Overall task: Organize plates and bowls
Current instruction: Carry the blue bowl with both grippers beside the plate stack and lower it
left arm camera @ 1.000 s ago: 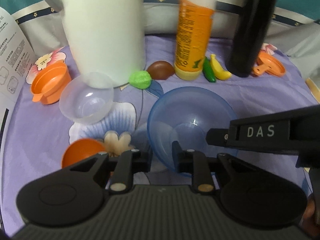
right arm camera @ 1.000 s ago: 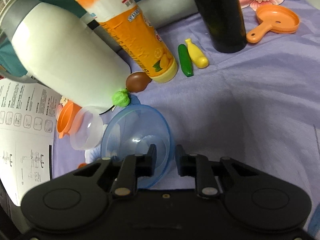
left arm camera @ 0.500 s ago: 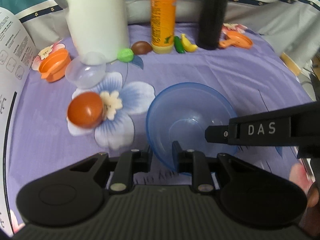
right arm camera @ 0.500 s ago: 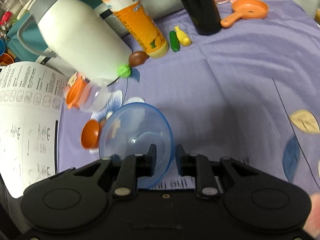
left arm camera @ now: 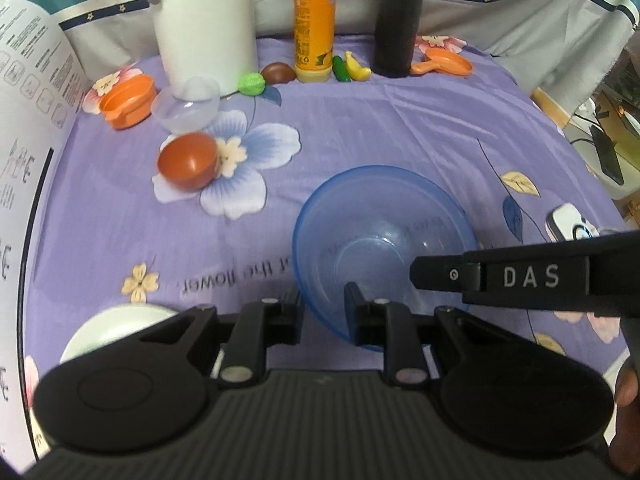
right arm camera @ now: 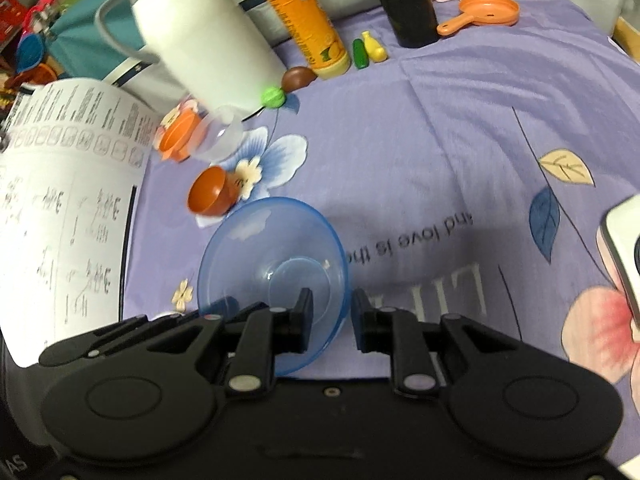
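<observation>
A translucent blue bowl hangs just above the purple flowered cloth, held by both grippers at once. My left gripper is shut on the near left part of its rim, one finger inside the bowl and one outside. In the right wrist view my right gripper is shut on the right part of the blue bowl's rim in the same way. Farther back lie a brown-orange bowl on its side, a clear bowl and an orange cup. A white dish shows at the near left.
At the back stand a white jug, an orange bottle and a black bottle, with small toy foods and an orange toy pan beside them. A printed sheet rises on the left. A white device lies at the right.
Both grippers have drawn back toward the near edge with the blue bowl between them, away from the bottles. The brown-orange bowl and the white dish have come into view.
</observation>
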A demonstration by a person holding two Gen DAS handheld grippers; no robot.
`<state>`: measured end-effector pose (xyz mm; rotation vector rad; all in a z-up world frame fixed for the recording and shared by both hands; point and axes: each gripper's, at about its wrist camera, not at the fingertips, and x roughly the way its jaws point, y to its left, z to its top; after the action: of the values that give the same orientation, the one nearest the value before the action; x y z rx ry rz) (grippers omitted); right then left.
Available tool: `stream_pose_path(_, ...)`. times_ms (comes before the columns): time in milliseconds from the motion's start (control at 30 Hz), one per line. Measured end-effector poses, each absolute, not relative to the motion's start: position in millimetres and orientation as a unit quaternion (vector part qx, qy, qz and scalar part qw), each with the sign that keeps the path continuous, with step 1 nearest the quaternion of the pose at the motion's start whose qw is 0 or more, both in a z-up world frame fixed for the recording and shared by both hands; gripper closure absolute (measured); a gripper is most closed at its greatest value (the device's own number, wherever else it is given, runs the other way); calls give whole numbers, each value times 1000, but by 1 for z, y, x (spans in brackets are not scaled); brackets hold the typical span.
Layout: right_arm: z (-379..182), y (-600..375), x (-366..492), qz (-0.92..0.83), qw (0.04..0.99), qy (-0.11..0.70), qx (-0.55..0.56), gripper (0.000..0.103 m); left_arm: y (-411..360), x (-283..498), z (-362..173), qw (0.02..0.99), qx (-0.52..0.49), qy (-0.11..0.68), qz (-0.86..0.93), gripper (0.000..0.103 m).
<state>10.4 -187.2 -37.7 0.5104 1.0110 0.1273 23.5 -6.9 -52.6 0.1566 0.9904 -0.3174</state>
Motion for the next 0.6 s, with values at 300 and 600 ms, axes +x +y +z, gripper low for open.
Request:
stream_pose_path(300,-45,-180,-16,69,835,493,232,82,1,-4,-63,857,71,487,-152,83)
stream_pose_path(600,-52,-176,-24,70,829,507,227,80,2,-12,-72,853,70,496,-149,83)
